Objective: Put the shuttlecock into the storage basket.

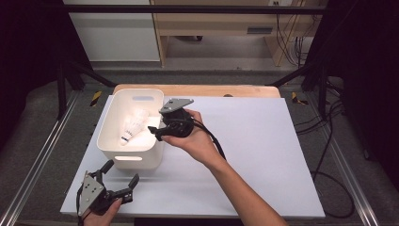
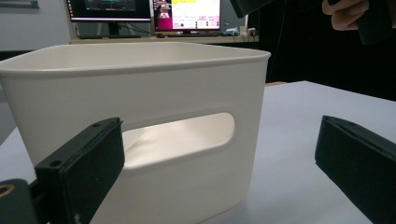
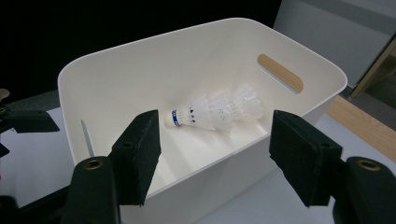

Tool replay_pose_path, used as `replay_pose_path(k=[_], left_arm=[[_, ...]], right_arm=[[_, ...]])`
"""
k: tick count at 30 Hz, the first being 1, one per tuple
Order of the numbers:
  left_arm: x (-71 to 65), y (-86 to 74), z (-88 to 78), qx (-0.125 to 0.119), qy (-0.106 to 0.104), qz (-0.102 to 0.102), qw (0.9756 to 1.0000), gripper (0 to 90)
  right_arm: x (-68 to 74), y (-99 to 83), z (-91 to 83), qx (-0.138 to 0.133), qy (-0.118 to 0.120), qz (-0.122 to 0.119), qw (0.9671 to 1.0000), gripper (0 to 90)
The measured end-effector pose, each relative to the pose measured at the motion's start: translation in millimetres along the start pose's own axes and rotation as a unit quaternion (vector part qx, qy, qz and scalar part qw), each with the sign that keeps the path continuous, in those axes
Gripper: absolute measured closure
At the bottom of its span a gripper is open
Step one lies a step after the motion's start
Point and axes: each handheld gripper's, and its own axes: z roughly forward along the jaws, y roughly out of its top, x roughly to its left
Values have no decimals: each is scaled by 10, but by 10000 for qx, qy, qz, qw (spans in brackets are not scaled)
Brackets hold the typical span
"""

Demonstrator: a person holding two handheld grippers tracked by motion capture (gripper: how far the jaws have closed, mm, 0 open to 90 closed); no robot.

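A white plastic bin (image 1: 107, 121) with handle slots stands at the left of the white table top. Inside it lies a white feather shuttlecock (image 1: 131, 127) with a blue band by its cork; it looks like a few nested together (image 3: 219, 109). My right gripper (image 1: 155, 131) hovers at the bin's right rim (image 3: 154, 42), pointing into it. It (image 3: 217, 135) is open with nothing between the jaws. My left gripper (image 1: 123, 171) is low at the table's front left, open, and faces the bin's near wall (image 2: 140, 88) and its slot.
The white table top (image 1: 254, 150) stretches bare to the right of the bin. A wooden edge (image 1: 221, 90) runs along the back. Metal rails flank the table, and cables (image 1: 329, 179) lie on the floor at the right. Monitors (image 2: 187, 14) glow behind the bin.
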Motion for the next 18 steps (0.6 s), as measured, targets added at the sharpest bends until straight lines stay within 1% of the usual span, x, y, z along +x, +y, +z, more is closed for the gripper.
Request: replay_pose_path(k=[3, 5, 7, 10, 12, 17, 18], left_arm=[[-1, 0, 0, 2, 1, 3, 10000, 15], [-3, 1, 0, 5, -2, 8, 10000, 15], [-5, 1, 0, 3, -7, 10, 10000, 15], [-3, 3, -1, -11, 2, -6, 10000, 12], [1, 3, -4, -30, 11, -15, 10000, 12], [0, 3, -2, -30, 6, -7, 10000, 10], [-1, 3, -1, -24, 1, -1, 10000, 10]], right_arm=[[-4, -11, -26, -11, -65, 37, 10000, 298], [-11, -17, -43, -21, -118, 56, 9999, 256], [-22, -23, -61, -27, -217, 66, 9997, 211], [-46, -30, -88, -57, -376, 155, 9992, 149], [-68, -38, -101, -34, -401, 218, 9990, 136], [-96, -77, -132, -4, -454, 270, 9986, 91], [-103, -85, -141, 4, -445, 324, 9985, 84]])
